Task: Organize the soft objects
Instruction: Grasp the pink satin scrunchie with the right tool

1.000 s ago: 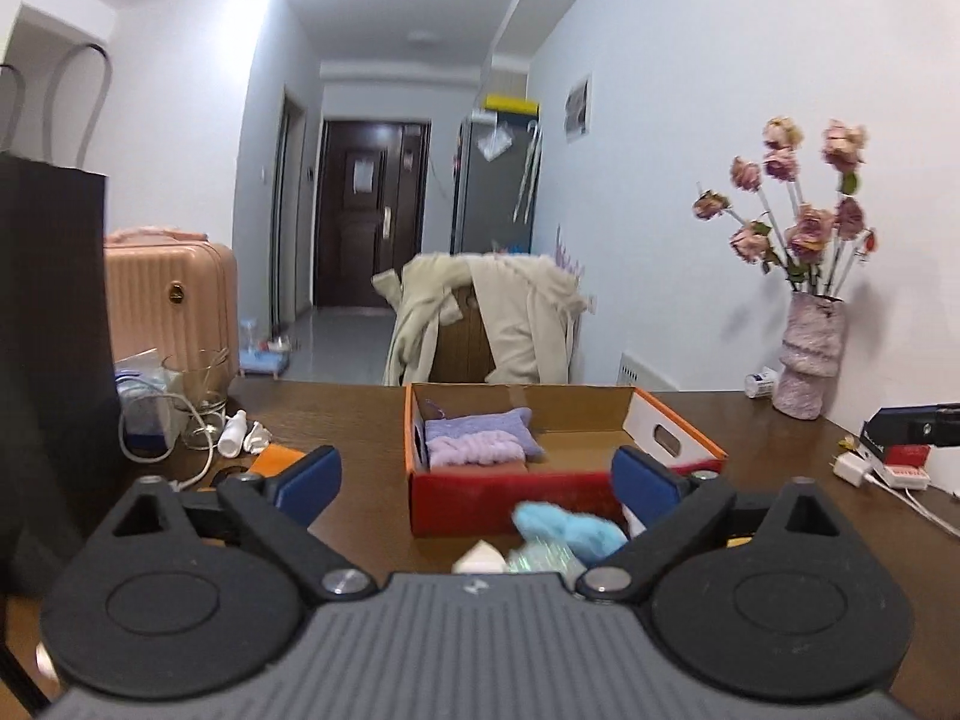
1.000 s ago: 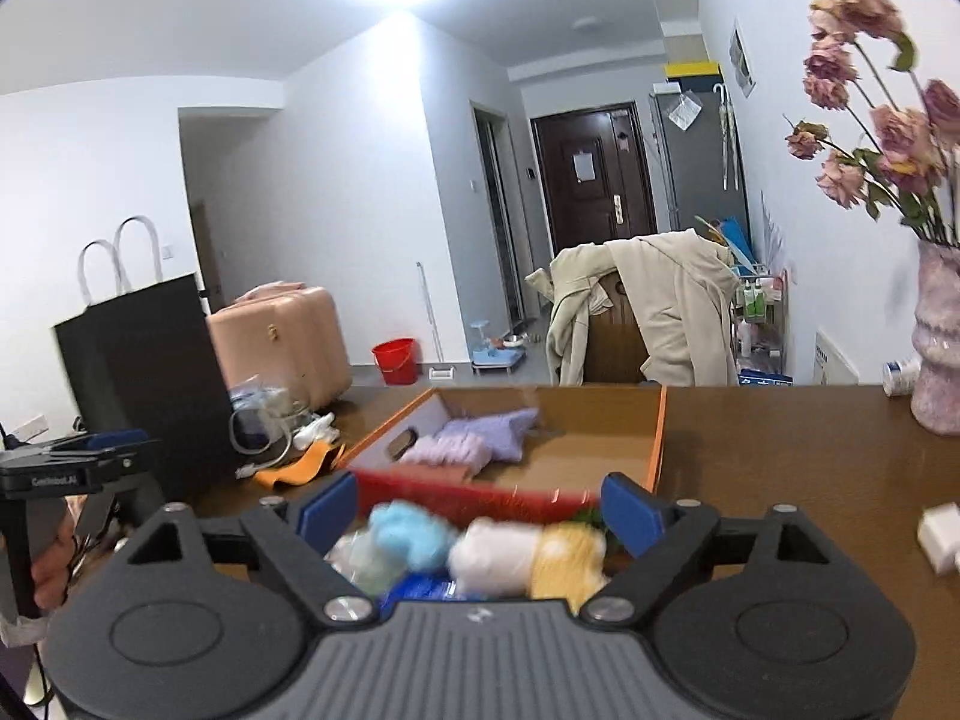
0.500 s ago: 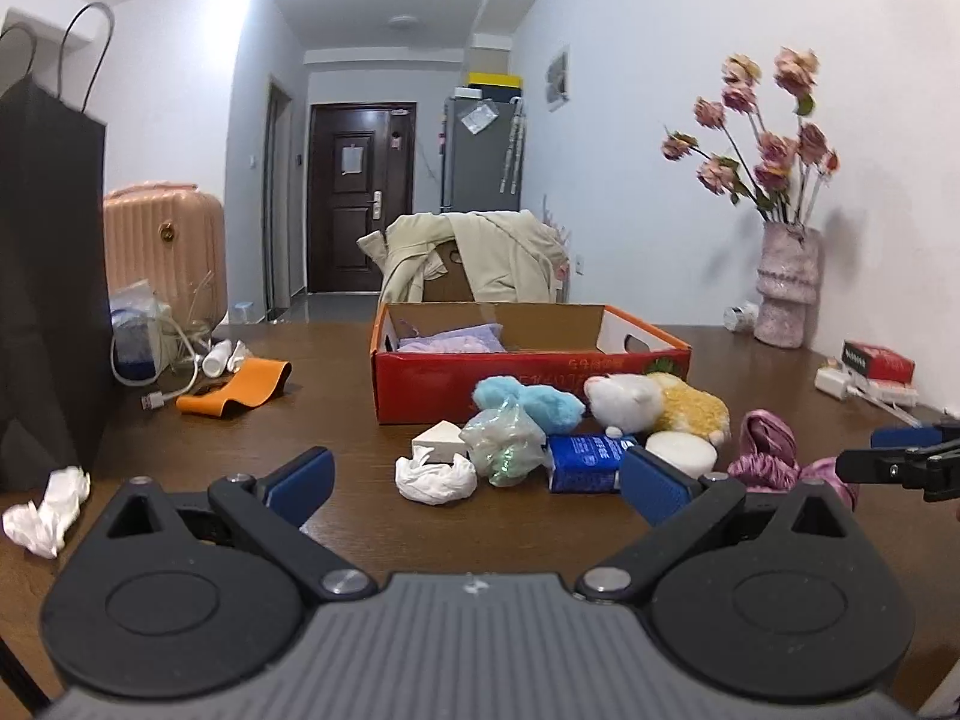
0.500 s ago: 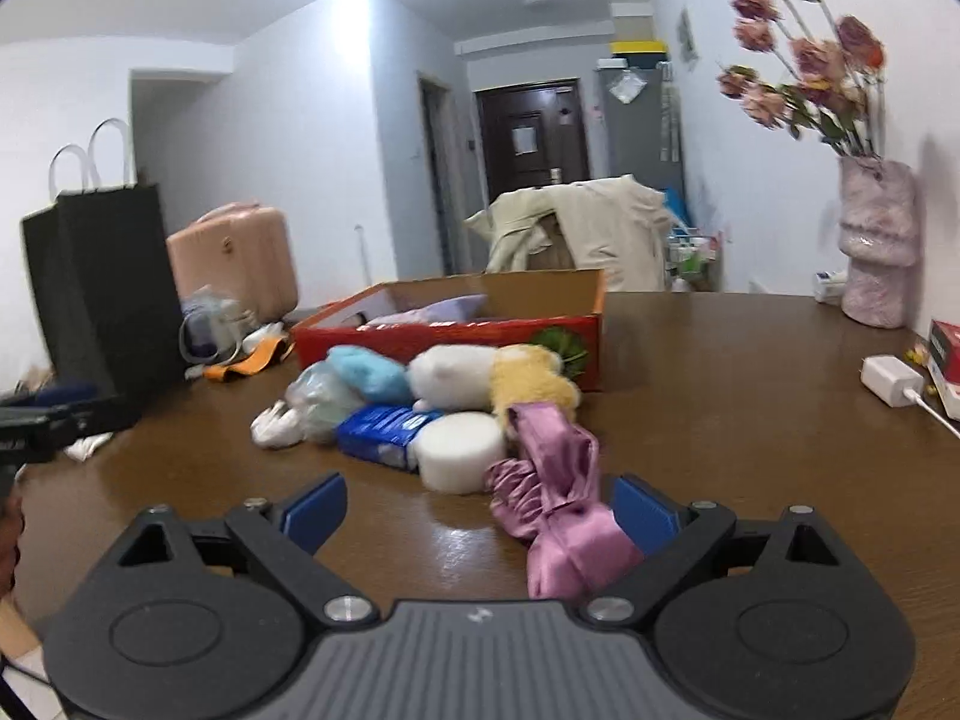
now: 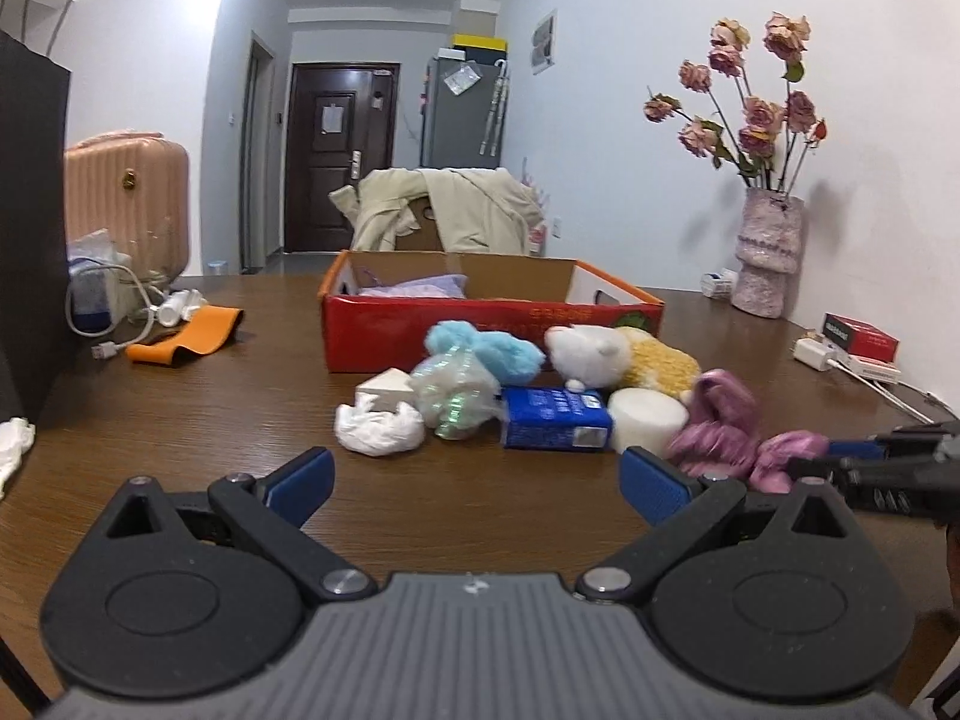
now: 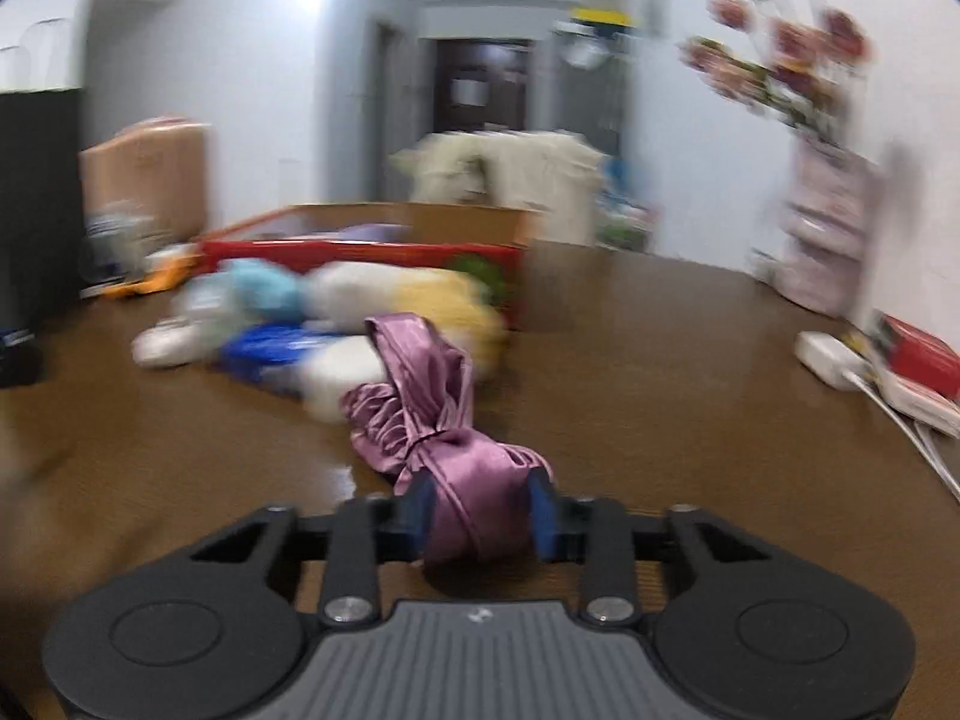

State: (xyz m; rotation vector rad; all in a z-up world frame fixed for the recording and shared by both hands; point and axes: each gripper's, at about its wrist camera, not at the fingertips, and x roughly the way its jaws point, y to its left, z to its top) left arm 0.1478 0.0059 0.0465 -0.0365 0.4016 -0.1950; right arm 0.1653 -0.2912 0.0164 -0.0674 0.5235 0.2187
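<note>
- My right gripper (image 6: 480, 507), bottom centre, is clamped on a purple satin cloth (image 6: 432, 414).
- My left gripper (image 5: 477, 477) hangs released above the bench (image 5: 180, 414).

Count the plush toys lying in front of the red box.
2: a blue plush toy left of a white-and-yellow plush toy, both against the red box front. Others may be hidden behind.
</note>
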